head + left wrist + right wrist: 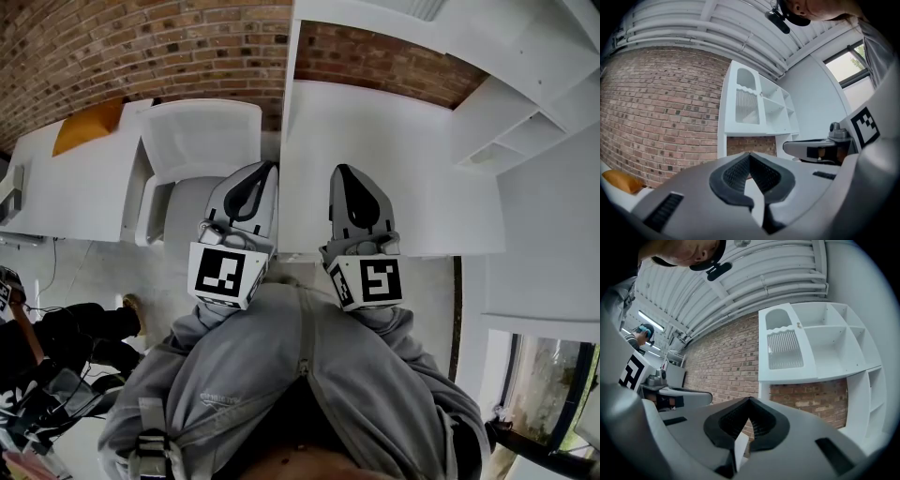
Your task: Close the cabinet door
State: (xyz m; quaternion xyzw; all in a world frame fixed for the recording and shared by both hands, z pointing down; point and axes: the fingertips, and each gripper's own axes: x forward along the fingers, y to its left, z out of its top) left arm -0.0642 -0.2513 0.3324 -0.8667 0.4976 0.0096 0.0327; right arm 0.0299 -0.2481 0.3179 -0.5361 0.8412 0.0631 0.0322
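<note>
- My left claw [750, 155] is pinched shut with nothing in it, and my right claw [750, 400] is the same. I'm holding both level and close to my chest.
- The cabinet [825, 338] hangs on the brick wall [661, 112], up ahead and well apart from both claws.
- Its door [785, 345], the slatted panel at the left end, looks flush with the front. I'd judge it shut or nearly so, though I can't be sure from here.
- If it is shut, nothing is left. If not, the whole reach and push remains.
- Beside the door are open, bare shelves [834, 341].
- Below sits a bare white desk [394, 169].
- The room has a ribbed white ceiling [754, 277], a window [848, 68] and an orange cushion [89, 127] at far left.
</note>
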